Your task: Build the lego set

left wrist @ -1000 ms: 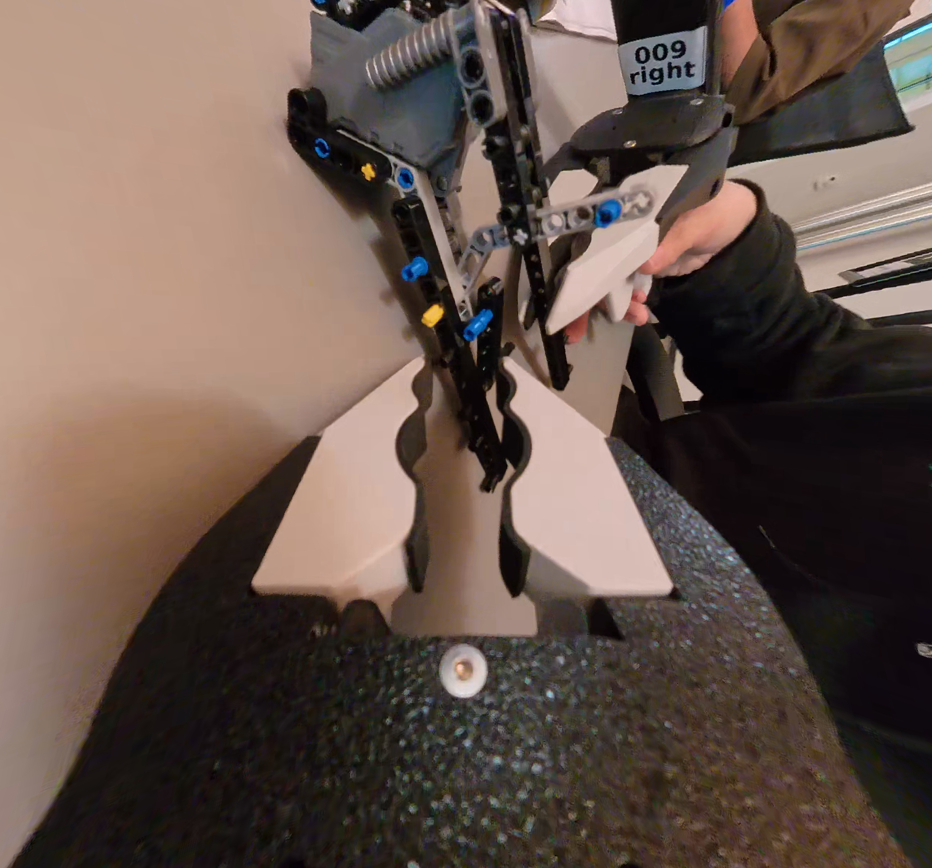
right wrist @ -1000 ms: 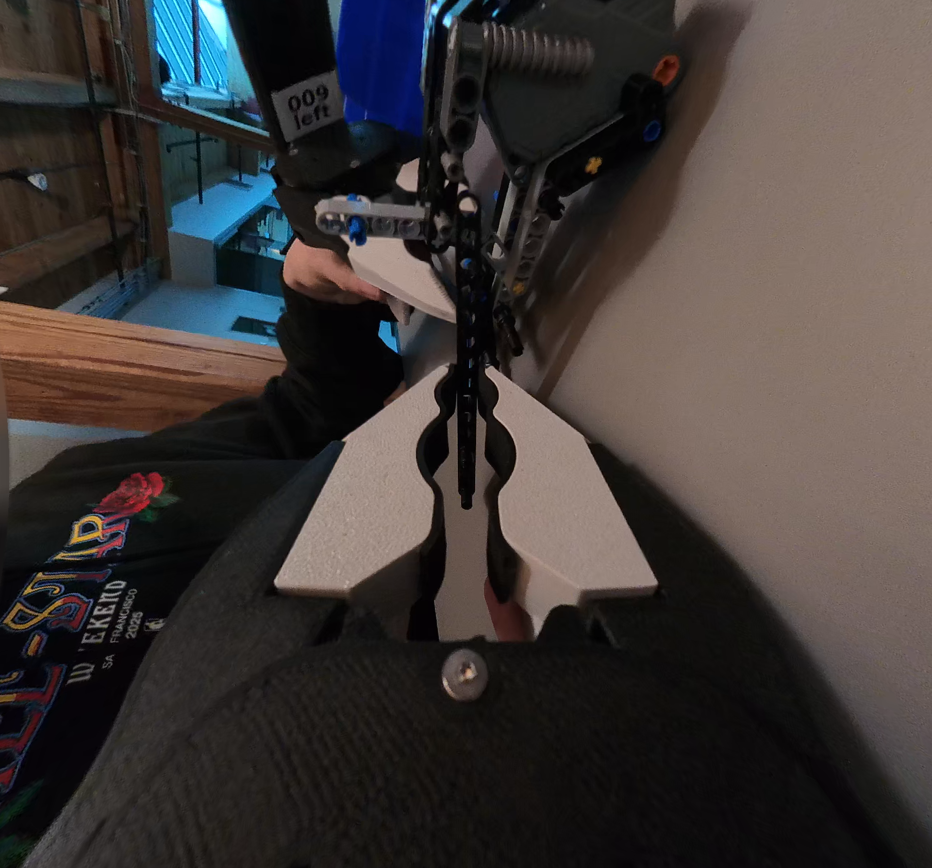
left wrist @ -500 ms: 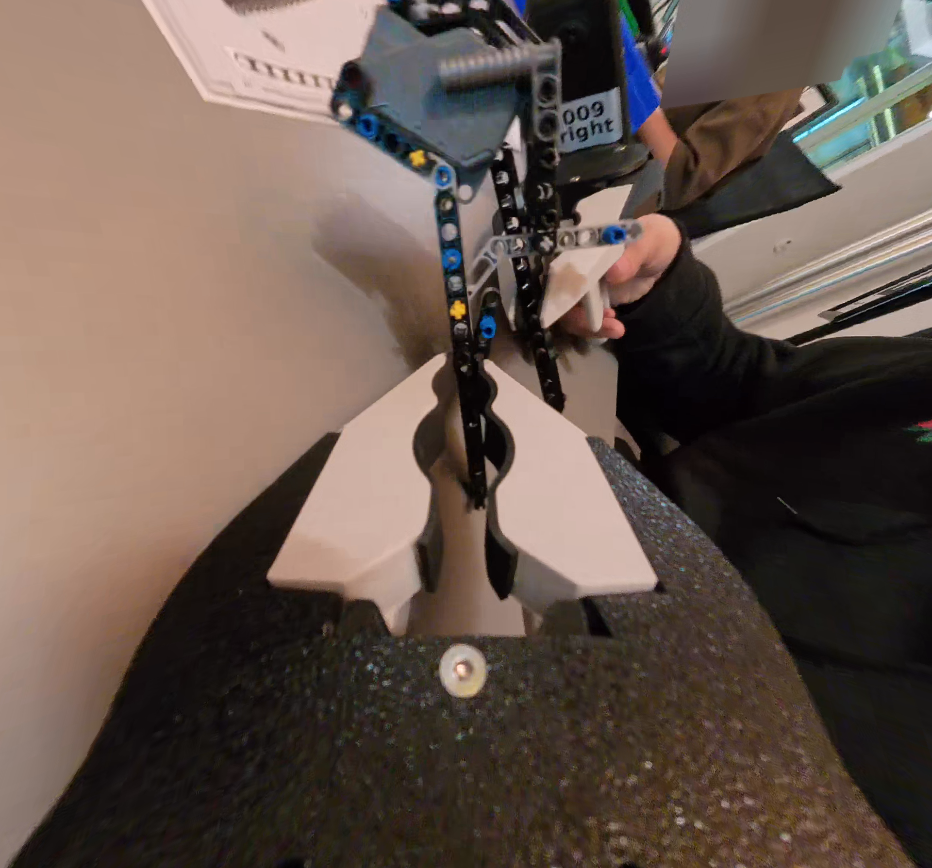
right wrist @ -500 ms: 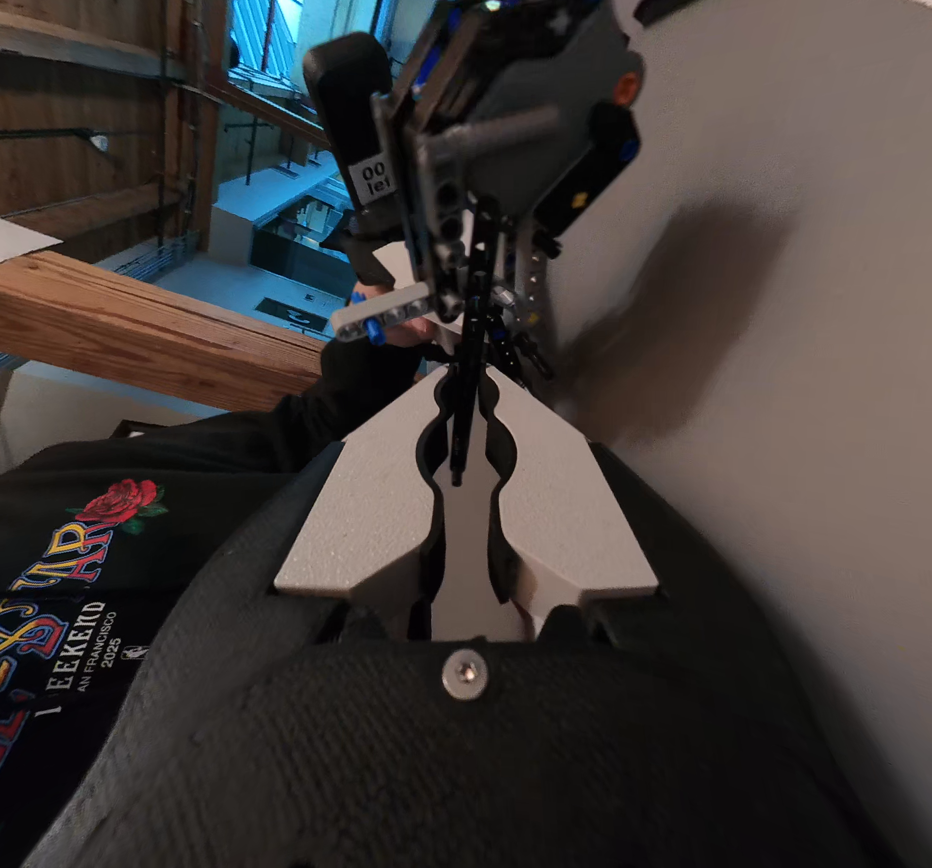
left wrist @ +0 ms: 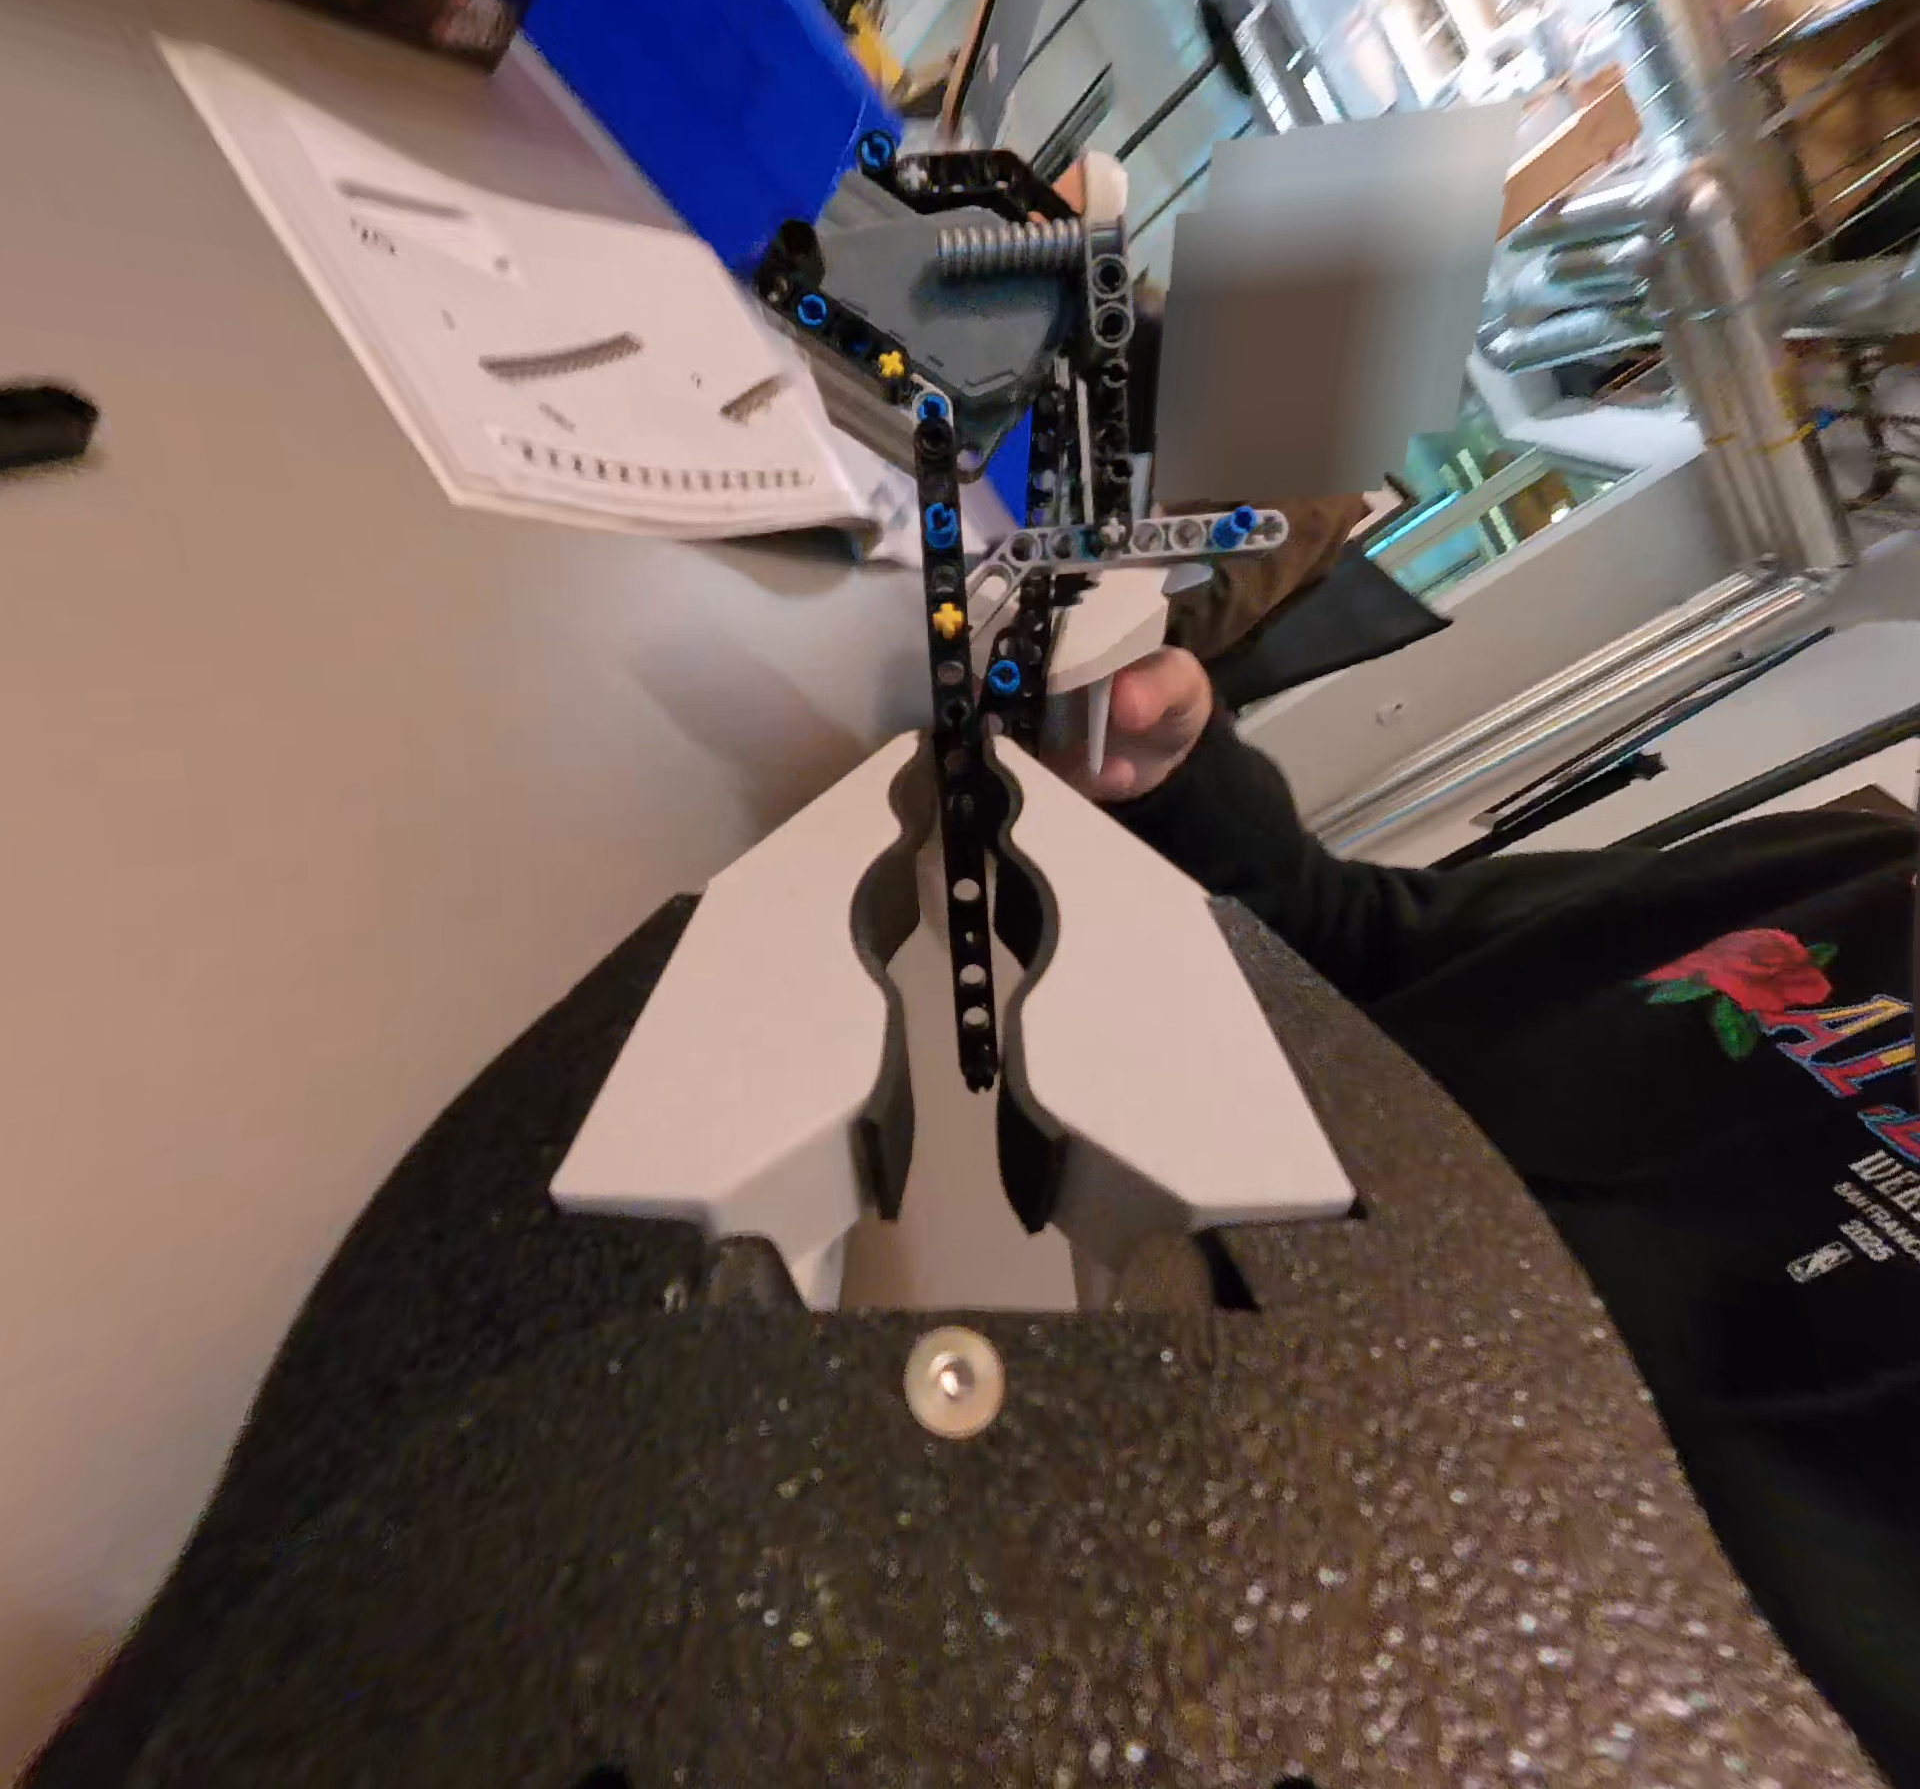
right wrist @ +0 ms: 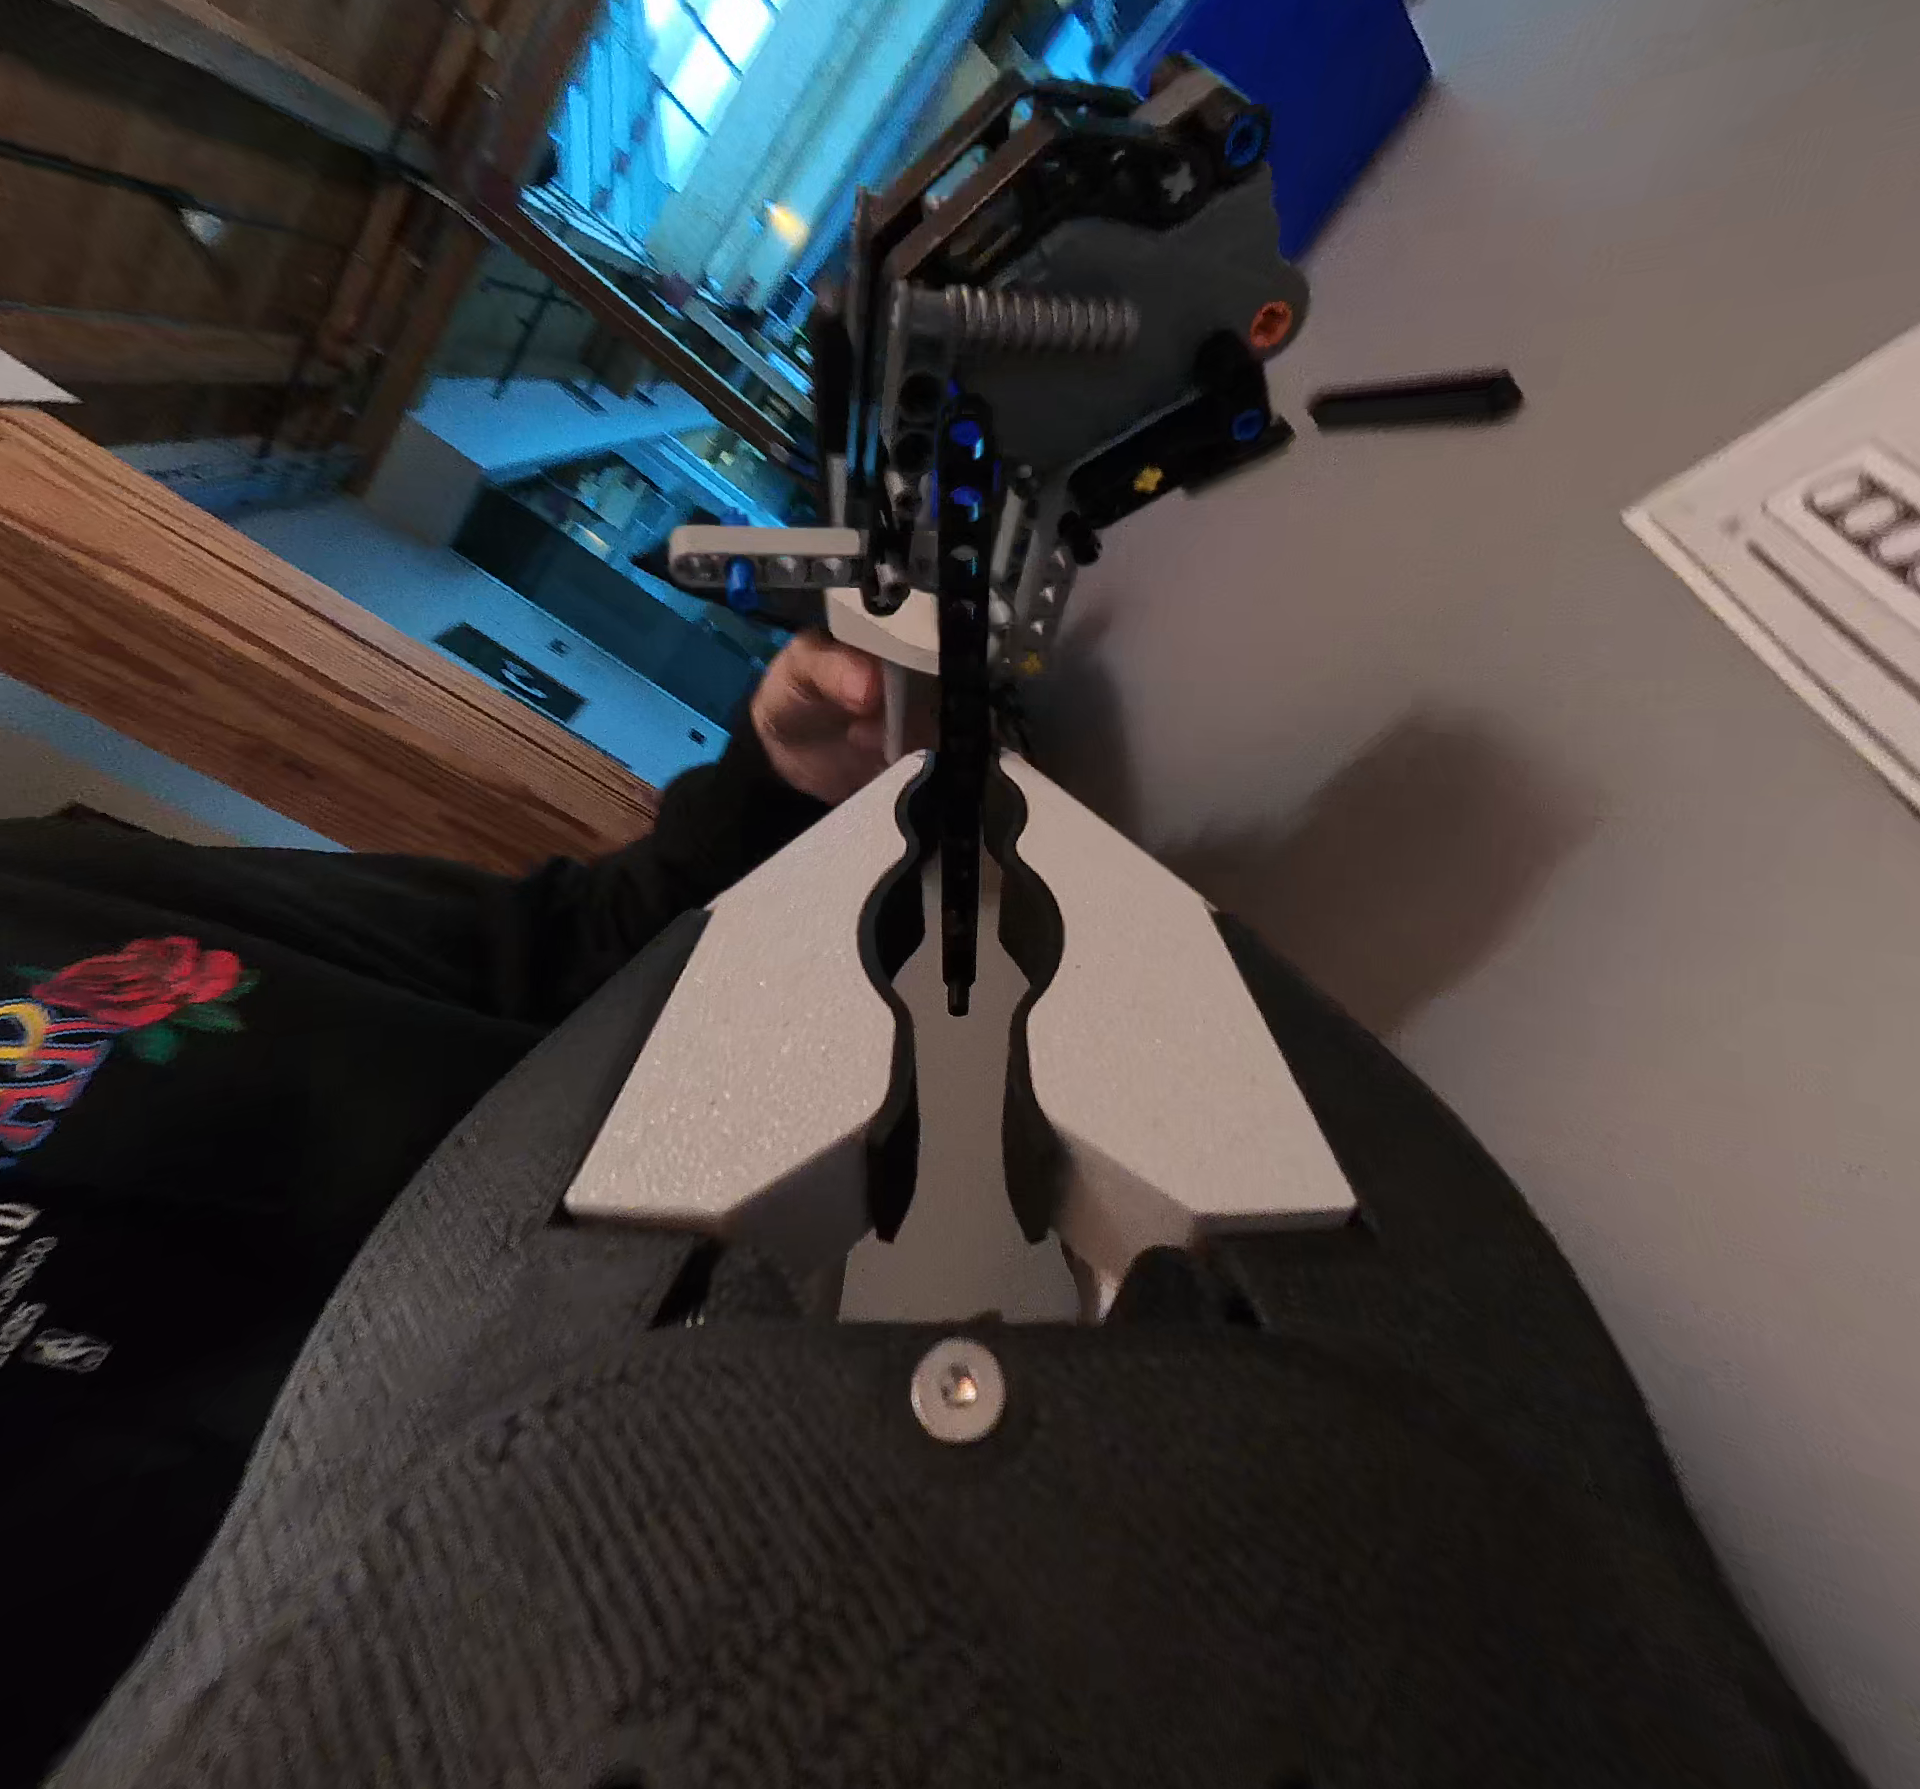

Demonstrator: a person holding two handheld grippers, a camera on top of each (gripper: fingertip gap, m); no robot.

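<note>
Both pairs of fingers are nearly closed, each pinching a black beam of the same lego build: the left gripper (left wrist: 961, 783) clamps one long holed beam (left wrist: 961, 866) near its tips, and the right gripper (right wrist: 961, 794) clamps a second beam (right wrist: 961, 804) the same way. The build hangs in the air above the grey table (left wrist: 312, 752), held between the two grippers. Past it on the table lie a blue bin (left wrist: 696, 46), an open instruction booklet (left wrist: 520, 337) and a loose black piece (right wrist: 1413, 399). The build's upper end is a dark grey panel (left wrist: 956, 326) framed with black beams, with a grey spring (left wrist: 1013, 243) across it. Lower down, a light grey beam (left wrist: 1132, 539) juts sideways. Blue pins (left wrist: 938, 518) and yellow pins (left wrist: 948, 617) stud the beams.
</note>
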